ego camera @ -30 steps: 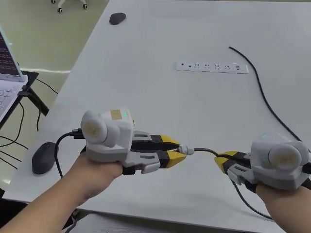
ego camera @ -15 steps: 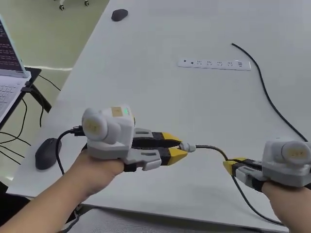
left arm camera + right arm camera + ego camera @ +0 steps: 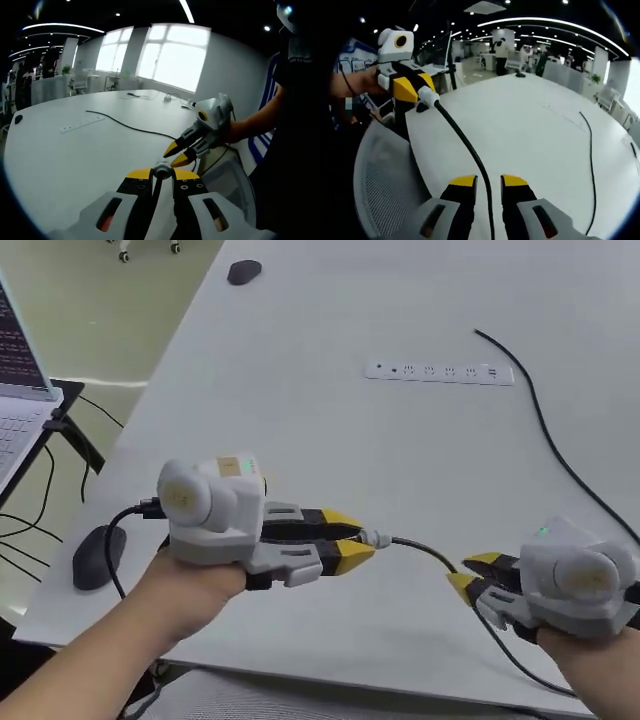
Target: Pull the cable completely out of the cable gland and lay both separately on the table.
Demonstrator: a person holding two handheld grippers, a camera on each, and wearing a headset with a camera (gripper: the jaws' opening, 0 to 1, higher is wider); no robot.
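Observation:
My left gripper (image 3: pixel 358 540) is held above the near part of the white table (image 3: pixel 300 420), shut on the small grey cable gland (image 3: pixel 378 538). In the left gripper view the gland (image 3: pixel 161 170) sits pinched at the tips of the left gripper (image 3: pixel 161 174). A black cable (image 3: pixel 430 552) leaves the gland and droops to my right gripper (image 3: pixel 470 573), whose jaws stand open around it. In the right gripper view the cable (image 3: pixel 465 140) runs through the right gripper (image 3: pixel 488 181) up to the gland (image 3: pixel 426 96) in the left gripper (image 3: pixel 420 92). The right gripper (image 3: pixel 177 153) faces the gland.
A white power strip (image 3: pixel 440 373) lies far across the table, with another black cable (image 3: pixel 550 445) trailing along the right side. A dark mouse (image 3: pixel 243 273) sits at the far edge. Left of the table are a laptop (image 3: pixel 15 360) and a second mouse (image 3: pixel 95 558). A mesh chair (image 3: pixel 385 190) stands below the grippers.
The right gripper has opened on the cable and slid back along it toward the gland. The left gripper has drifted slightly left, still holding the gland.

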